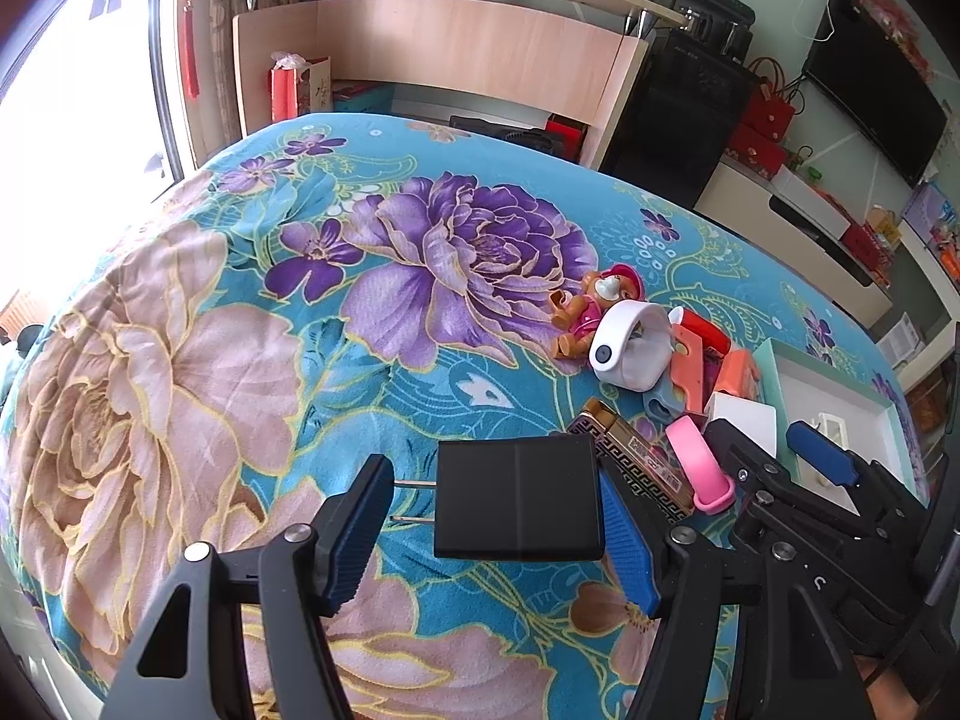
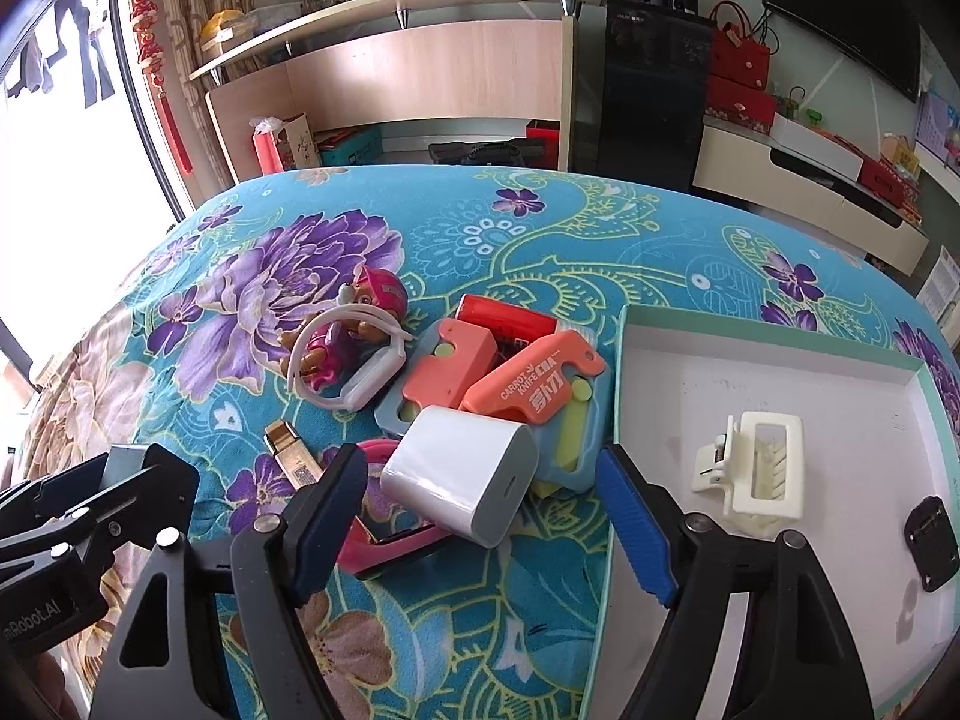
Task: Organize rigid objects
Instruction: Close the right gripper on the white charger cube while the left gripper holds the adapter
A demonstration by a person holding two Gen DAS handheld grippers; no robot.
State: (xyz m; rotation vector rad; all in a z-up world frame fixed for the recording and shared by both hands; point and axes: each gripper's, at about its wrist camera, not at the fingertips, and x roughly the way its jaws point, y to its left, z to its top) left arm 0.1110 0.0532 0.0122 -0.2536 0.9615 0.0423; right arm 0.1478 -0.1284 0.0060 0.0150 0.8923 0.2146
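Note:
My left gripper (image 1: pixel 498 534) is open around a black plug adapter (image 1: pixel 519 501) lying on the floral bedspread; its prongs point left. My right gripper (image 2: pixel 480 516) is open around a white charger cube (image 2: pixel 459 474), which rests on a pink band (image 2: pixel 390 546). A pile lies beyond: orange carrot knives (image 2: pixel 528 387), a red cylinder (image 2: pixel 504 315), a toy dog (image 2: pixel 354 324), a white watch band (image 2: pixel 360 372), a gold lighter (image 2: pixel 291 450). A white box lid (image 2: pixel 690 372) at the right holds a white hair clip (image 2: pixel 753 465) and a black part (image 2: pixel 930 540).
The bedspread (image 1: pixel 180 360) covers the work surface. Behind it stand a wooden desk (image 1: pixel 456 54), a black cabinet (image 1: pixel 678 114) and a TV (image 1: pixel 870 96). A window is at the left.

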